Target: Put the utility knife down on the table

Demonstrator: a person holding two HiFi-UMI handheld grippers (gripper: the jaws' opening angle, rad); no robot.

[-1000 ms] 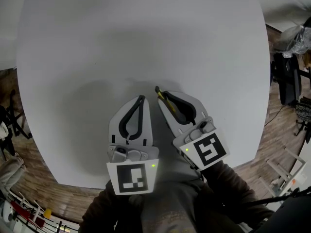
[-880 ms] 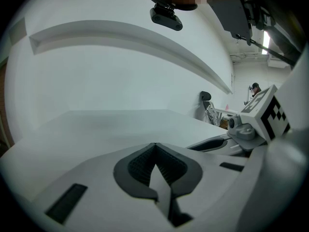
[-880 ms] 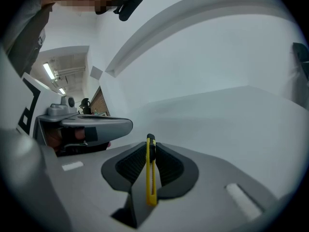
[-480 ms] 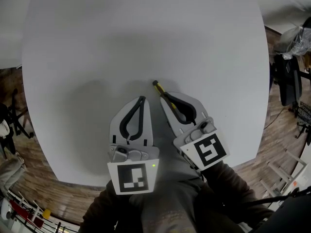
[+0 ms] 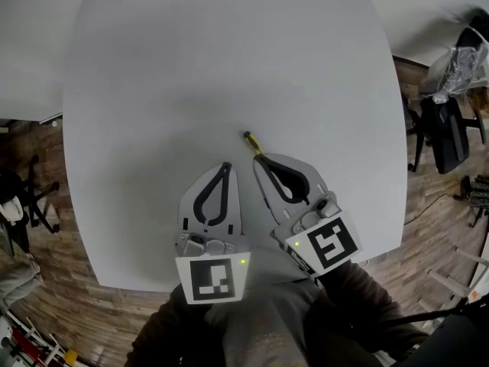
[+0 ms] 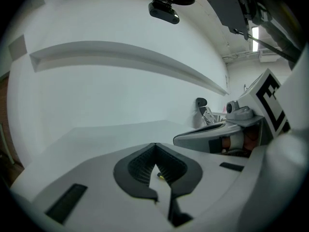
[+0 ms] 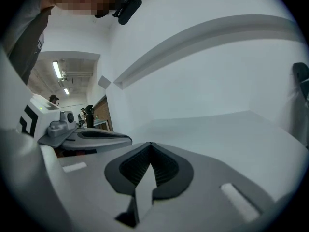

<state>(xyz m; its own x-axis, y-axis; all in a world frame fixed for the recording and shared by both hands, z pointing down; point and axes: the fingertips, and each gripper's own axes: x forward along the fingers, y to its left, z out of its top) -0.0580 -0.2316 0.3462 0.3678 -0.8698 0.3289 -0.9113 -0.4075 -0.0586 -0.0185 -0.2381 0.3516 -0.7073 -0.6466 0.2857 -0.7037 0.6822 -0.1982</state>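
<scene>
The white surface (image 5: 191, 52) is broad with rounded corners and nearly bare. The utility knife (image 5: 250, 141), a slim black and yellow thing, lies on it near the middle, slanting up and left. Its near end is right at the tip of the right claw (image 5: 260, 161); whether the two touch cannot be told.

In its own view the right claw (image 7: 150, 145) is clenched tip to tip, with only pale surface showing through the gap lower down. The left claw (image 5: 225, 167) sits just beside it, also clenched and empty (image 6: 154, 145), its tip near the knife but apart from it.

Around the surface is a wooden plank floor (image 5: 46, 312). To the right stands a black chair (image 5: 439, 132) with a clear plastic bag (image 5: 458, 63) above it.
</scene>
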